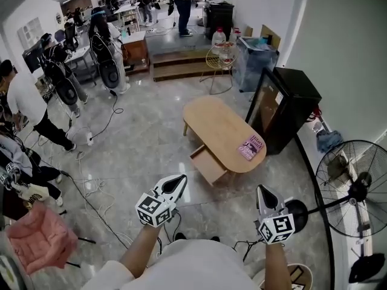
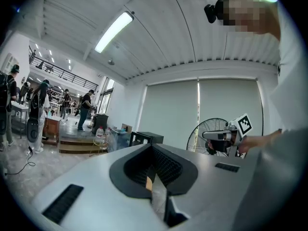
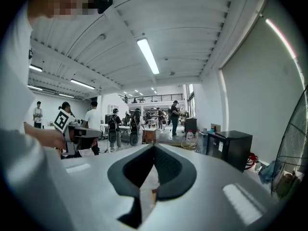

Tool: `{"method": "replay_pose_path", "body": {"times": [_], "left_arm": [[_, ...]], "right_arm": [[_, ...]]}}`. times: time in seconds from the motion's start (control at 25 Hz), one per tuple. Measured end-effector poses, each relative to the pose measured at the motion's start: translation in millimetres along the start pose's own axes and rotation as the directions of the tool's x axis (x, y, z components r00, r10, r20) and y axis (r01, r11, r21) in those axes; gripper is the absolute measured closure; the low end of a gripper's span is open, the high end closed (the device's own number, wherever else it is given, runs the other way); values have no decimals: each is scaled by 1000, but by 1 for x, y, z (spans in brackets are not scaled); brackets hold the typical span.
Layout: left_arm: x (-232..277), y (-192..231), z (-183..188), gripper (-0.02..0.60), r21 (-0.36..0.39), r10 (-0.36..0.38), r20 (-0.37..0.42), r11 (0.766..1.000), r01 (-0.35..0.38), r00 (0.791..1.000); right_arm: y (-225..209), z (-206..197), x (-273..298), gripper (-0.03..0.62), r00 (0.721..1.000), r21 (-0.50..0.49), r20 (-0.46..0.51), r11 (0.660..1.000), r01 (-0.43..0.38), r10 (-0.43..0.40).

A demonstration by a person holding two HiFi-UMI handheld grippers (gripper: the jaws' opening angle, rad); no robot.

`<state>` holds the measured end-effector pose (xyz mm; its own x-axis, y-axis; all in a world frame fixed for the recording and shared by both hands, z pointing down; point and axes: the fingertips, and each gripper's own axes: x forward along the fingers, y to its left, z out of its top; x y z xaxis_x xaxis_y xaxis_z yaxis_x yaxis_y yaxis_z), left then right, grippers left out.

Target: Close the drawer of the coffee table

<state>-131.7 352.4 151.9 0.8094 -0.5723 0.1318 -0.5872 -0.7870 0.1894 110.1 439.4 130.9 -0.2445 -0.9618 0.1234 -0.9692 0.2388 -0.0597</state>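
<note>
The oval wooden coffee table (image 1: 221,128) stands ahead on the pale floor, with a pink booklet (image 1: 251,147) lying near its close end. Its drawer (image 1: 207,164) is pulled out toward the near left side. My left gripper (image 1: 177,182) is held in the air well short of the table, shut and empty. My right gripper (image 1: 262,192) hovers level beside it to the right, also shut with nothing in it. In the left gripper view the jaws (image 2: 153,146) meet at a point, and the right gripper view shows the same (image 3: 154,146). Neither gripper touches the drawer.
A black cabinet (image 1: 285,104) stands just right of the table, and a standing fan (image 1: 357,183) is at the near right. Cables (image 1: 91,189) trail over the floor at left, where several people stand. A pink cloth (image 1: 39,237) lies at the lower left.
</note>
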Motion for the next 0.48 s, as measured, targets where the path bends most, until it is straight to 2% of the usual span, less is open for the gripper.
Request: {"method": "replay_pose_path", "body": {"times": [0.48], "left_arm": [[21, -43, -15, 575, 1, 13, -4, 1000, -13, 1000]], "right_arm": [[-34, -14, -24, 583, 1000, -3, -1, 1000, -24, 24]]}}
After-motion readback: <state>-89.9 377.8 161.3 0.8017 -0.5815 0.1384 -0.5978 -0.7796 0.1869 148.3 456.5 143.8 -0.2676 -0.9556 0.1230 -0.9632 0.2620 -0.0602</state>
